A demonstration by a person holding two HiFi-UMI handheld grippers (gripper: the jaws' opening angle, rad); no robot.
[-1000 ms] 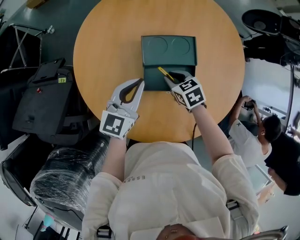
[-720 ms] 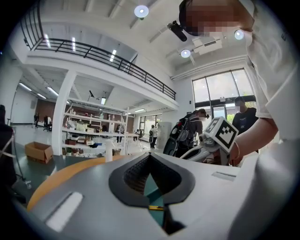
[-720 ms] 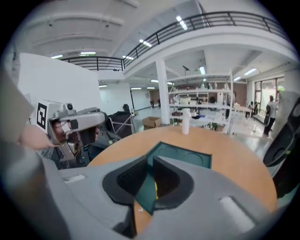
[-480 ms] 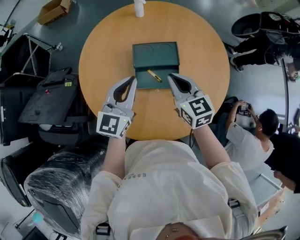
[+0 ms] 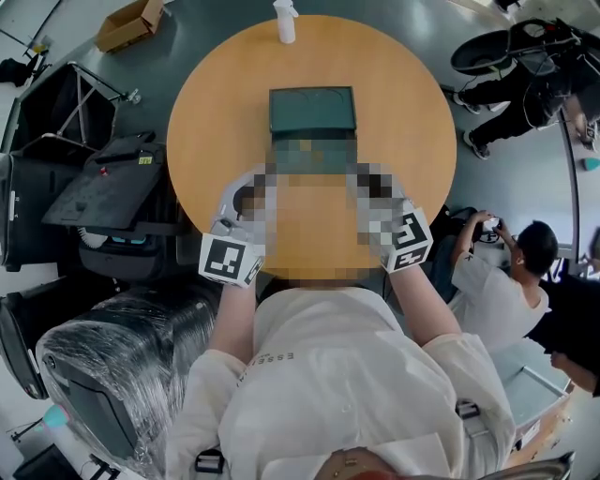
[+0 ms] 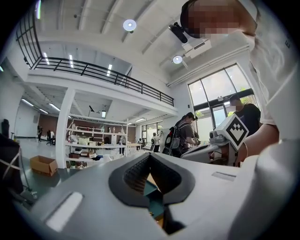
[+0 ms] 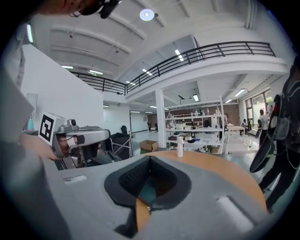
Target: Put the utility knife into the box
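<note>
Round wooden desk (image 5: 211, 122) seen from above. One dark green box (image 5: 312, 111) lies near the desk's middle, a little toward the far edge, with its long side running left to right. Its far half is visible; its near half cannot be made out in the head view. The utility knife cannot be made out in any view, so its place and the way its long axis points cannot be told.

Left tool (image 6: 150, 157): clenched, the ribbed pads meeting at the tips, with nothing held. A strip of green box and wooden desk shows through the opening behind the tips. Right tool (image 7: 149, 159): likewise clenched and empty, with green and wood showing through its opening. Both tools sit over the near half of the desk, one on each side of the box, each with one black-and-white marker cube, left (image 5: 230, 260) and right (image 5: 411, 242).

One white bottle (image 5: 286, 21) stands upright at the far edge of the desk. One cardboard carton (image 5: 131, 23) lies open on the floor beyond the desk's far left. A yellow label on the black case (image 5: 103, 187) left of the desk is too small to read.
</note>
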